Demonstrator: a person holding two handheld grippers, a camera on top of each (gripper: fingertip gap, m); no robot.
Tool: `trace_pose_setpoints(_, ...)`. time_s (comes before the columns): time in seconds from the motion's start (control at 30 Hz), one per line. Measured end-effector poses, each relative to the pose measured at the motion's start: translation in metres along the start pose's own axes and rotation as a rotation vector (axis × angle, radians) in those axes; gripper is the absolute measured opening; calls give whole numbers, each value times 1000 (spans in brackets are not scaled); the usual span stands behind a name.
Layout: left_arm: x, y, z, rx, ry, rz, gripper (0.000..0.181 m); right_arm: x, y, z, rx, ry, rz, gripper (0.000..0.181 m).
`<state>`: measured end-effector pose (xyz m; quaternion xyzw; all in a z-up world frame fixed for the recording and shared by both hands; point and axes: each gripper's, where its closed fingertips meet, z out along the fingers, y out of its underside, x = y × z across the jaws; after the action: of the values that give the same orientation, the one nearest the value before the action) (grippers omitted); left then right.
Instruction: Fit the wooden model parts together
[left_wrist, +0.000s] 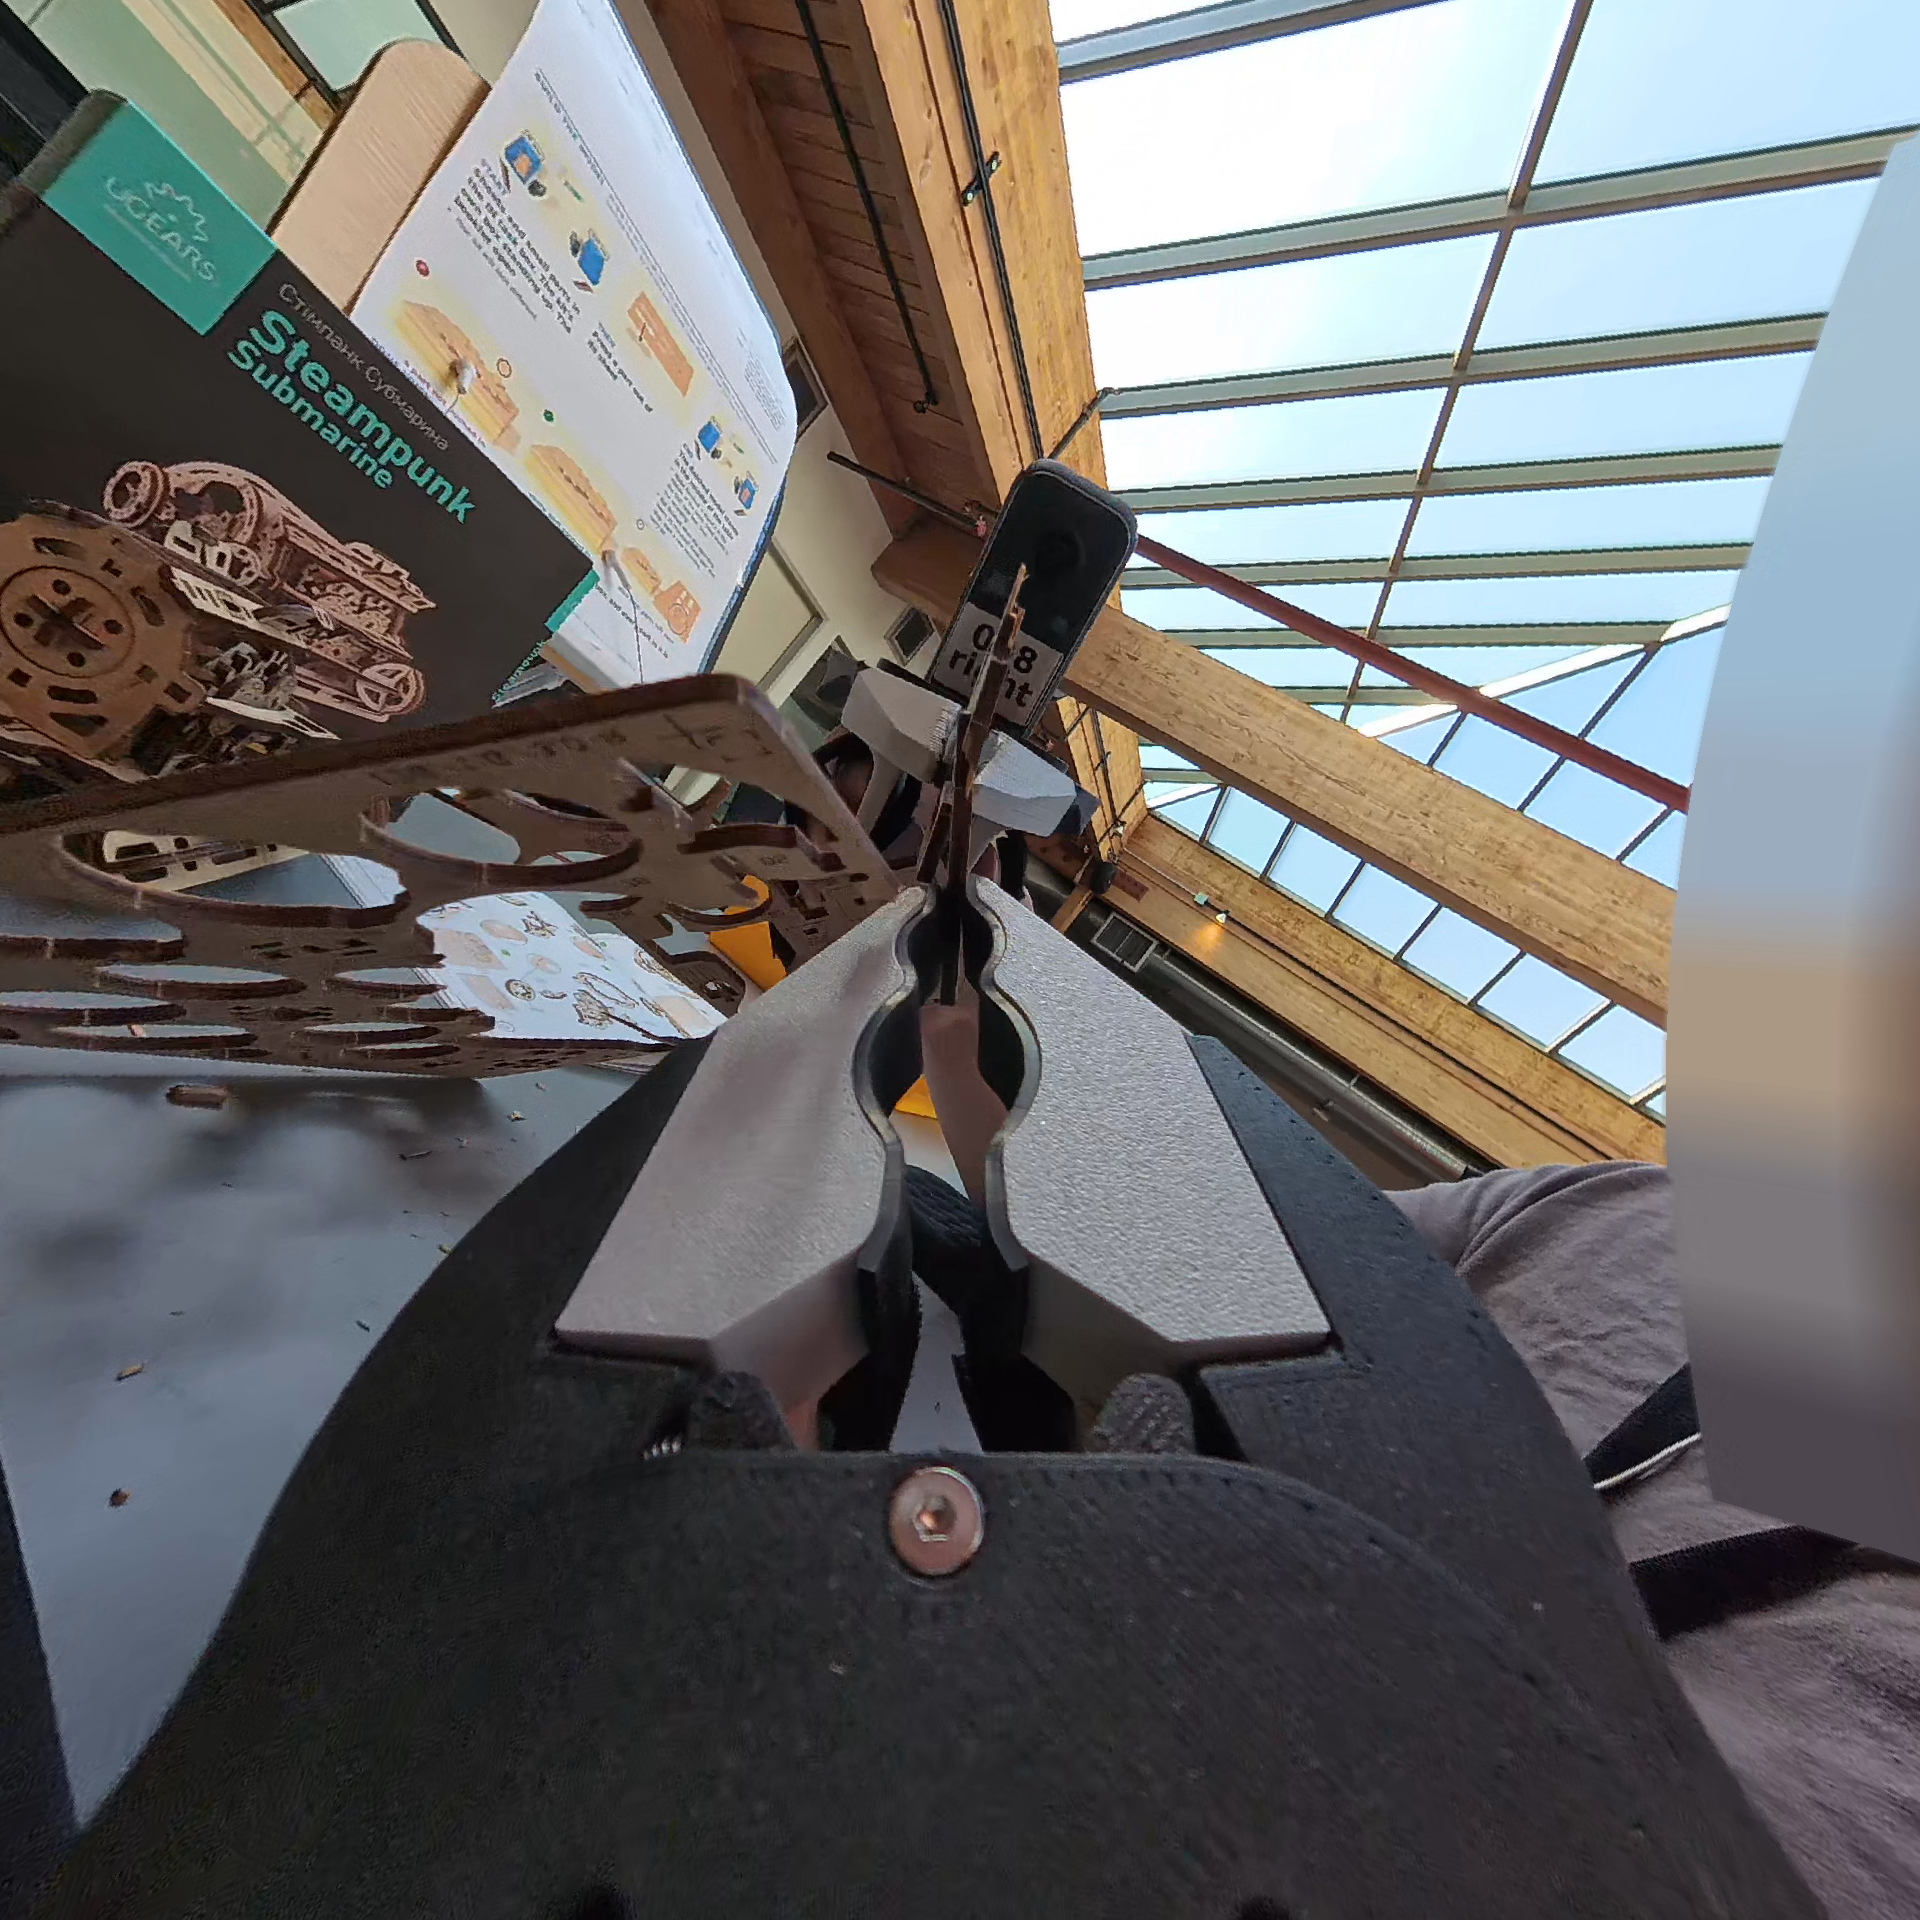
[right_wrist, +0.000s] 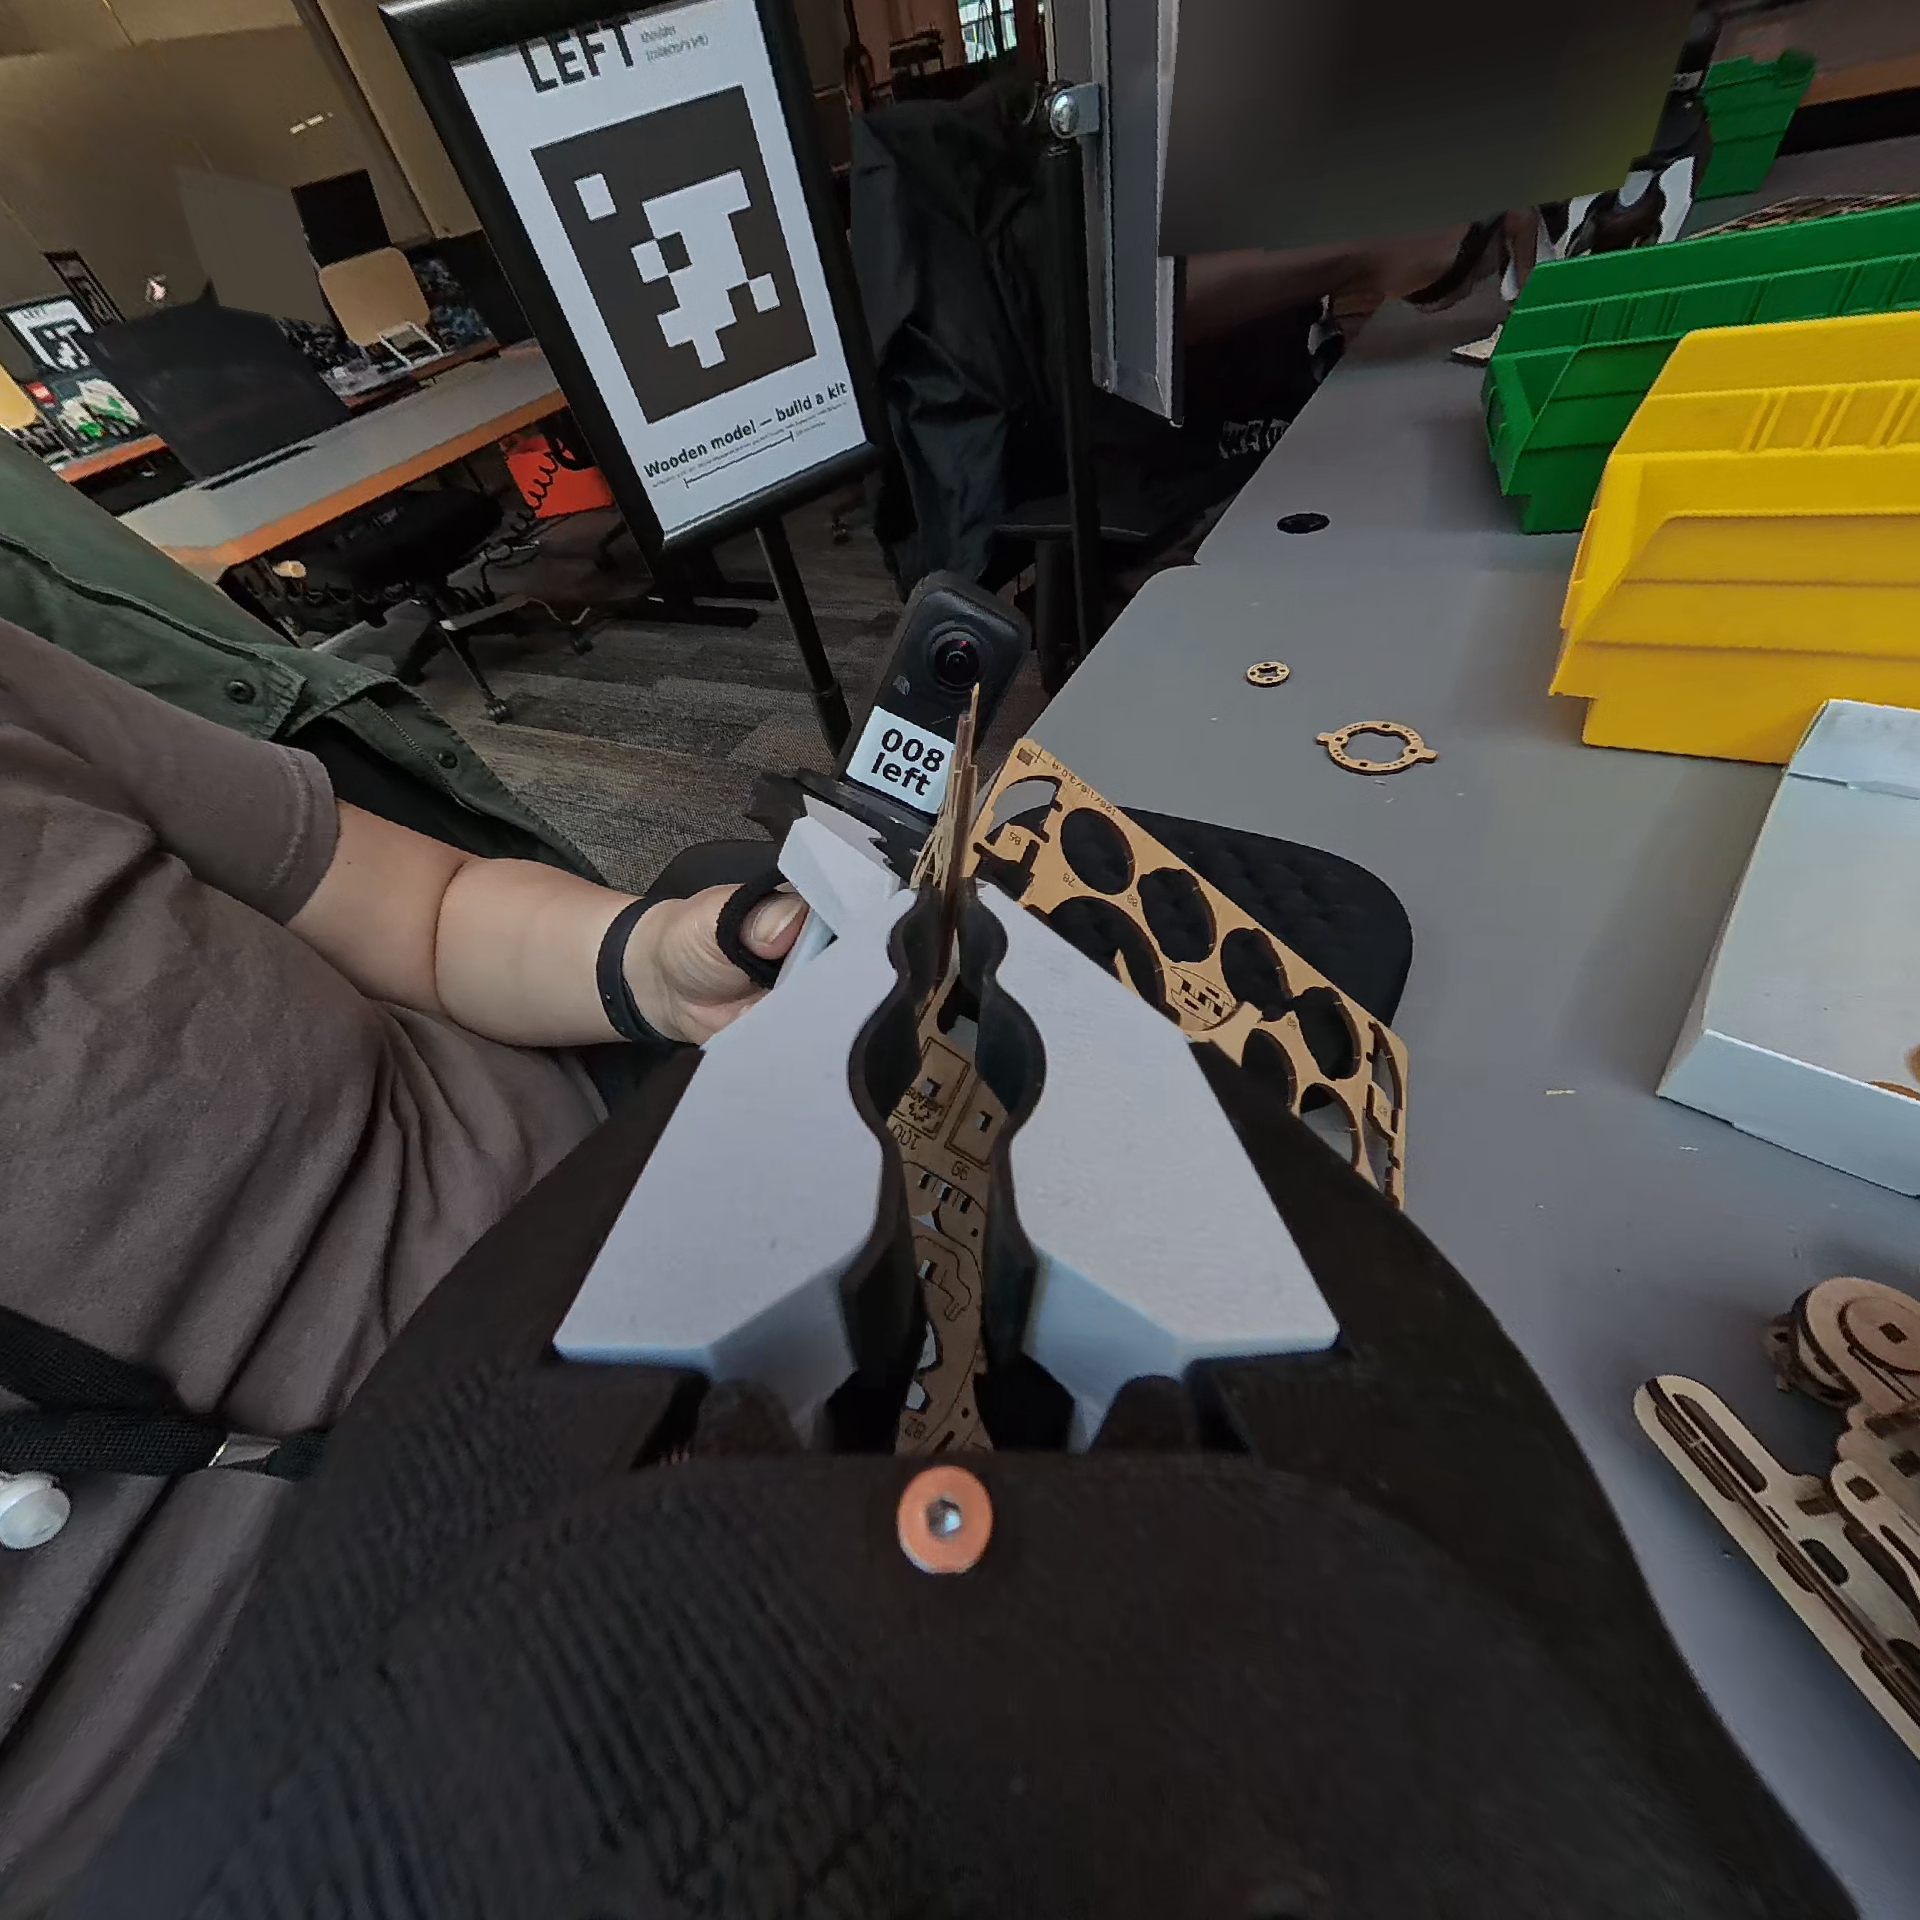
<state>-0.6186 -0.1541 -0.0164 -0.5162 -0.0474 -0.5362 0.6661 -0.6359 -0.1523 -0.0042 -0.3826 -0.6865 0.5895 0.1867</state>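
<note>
**Both tongs pinching thin wooden pieces, tip to tip**

The left tongs (left_wrist: 948, 914) are pressed together on a thin wooden part (left_wrist: 943, 940), seen edge-on and standing up between the grey fingers (left_wrist: 790, 1122). Directly ahead and slightly higher, the right tongs (left_wrist: 961, 753) face them, their own slim wooden piece (left_wrist: 982, 707) also edge-on; the two pieces meet or overlap in this view, though whether they touch cannot be told. A perforated wooden sheet (left_wrist: 416, 831) stretches leftward from the tips, raised over the grey desk (left_wrist: 260, 1195), with a dark kit box (left_wrist: 239, 499) and an instruction sheet (left_wrist: 592, 343) leaning behind it.

From the right wrist view, the right tongs (right_wrist: 943, 904) are closed on a slim wooden piece (right_wrist: 948, 883) that rises past their tips. Beyond them the left tongs (right_wrist: 883, 862) are held by a person's hand (right_wrist: 707, 956), just off the desk's near edge. The wooden sheet (right_wrist: 1195, 966) lies flat beneath and to the right, partly over a black perforated pad (right_wrist: 1330, 914). On the desk (right_wrist: 1507, 935) farther right sit two loose wooden rings (right_wrist: 1377, 746), a yellow bin (right_wrist: 1745, 540), a green bin (right_wrist: 1662, 322), a white box (right_wrist: 1808, 935) and a partly built wooden assembly (right_wrist: 1808, 1455). A stand-mounted sign (right_wrist: 665, 260) is behind on the floor
</note>
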Motion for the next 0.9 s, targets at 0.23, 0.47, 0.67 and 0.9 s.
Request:
trace_pose_setpoints(0.23, 4, -2, -3, 5, 32, -66, 1, -3, -3, 3, -20, 68, -156, 2)
trace_pose_setpoints(0.47, -5, -8, -7, 9, -54, 1, 10, -5, -2, 4, -14, 68, -165, 0)
trace_pose_setpoints(0.67, -3, -25, -16, 49, -116, 115, 18, -4, -5, 1, 23, 29, -96, 1)
trace_pose_setpoints(0.9, -7, -21, -12, 42, -151, 116, 9, 0, 0, 4, -4, 77, -134, 1)
